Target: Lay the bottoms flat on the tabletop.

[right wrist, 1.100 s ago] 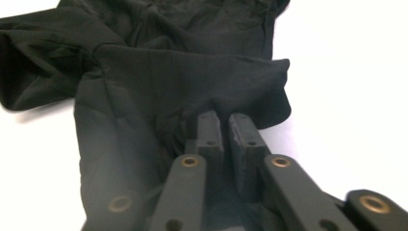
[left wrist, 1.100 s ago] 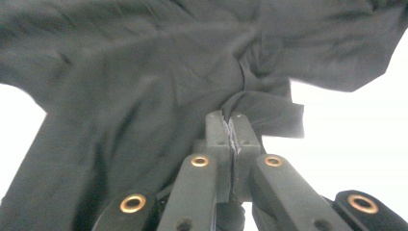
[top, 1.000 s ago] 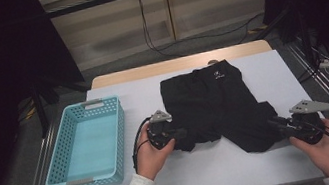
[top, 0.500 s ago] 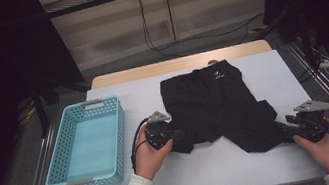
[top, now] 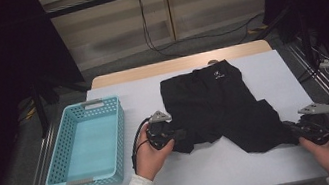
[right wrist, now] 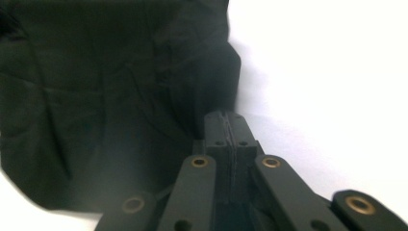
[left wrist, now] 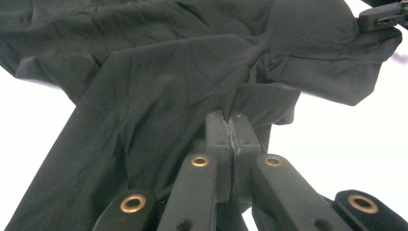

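Black shorts (top: 220, 103) lie flat on the white table (top: 206, 171), waistband at the far side. My left gripper (top: 179, 134) is shut on the hem of the left leg; in the left gripper view the cloth (left wrist: 159, 72) is pinched and puckered at the jaw tips (left wrist: 231, 120). My right gripper (top: 291, 128) sits at the outer corner of the right leg. Its jaws have just closed, and they meet at the cloth's edge (right wrist: 96, 96) in the right gripper view (right wrist: 230, 118). The right gripper (left wrist: 380, 17) also shows far off in the left gripper view.
A light blue plastic basket (top: 120, 135) stands at the table's left side, close to my left hand. Bare white table lies in front of the shorts. Cables run over the floor behind the table, and a metal rail lines the right edge.
The right hand has shifted a little toward the near right corner, and its jaws have closed at the right leg's corner. The left gripper and the shorts have stayed put.
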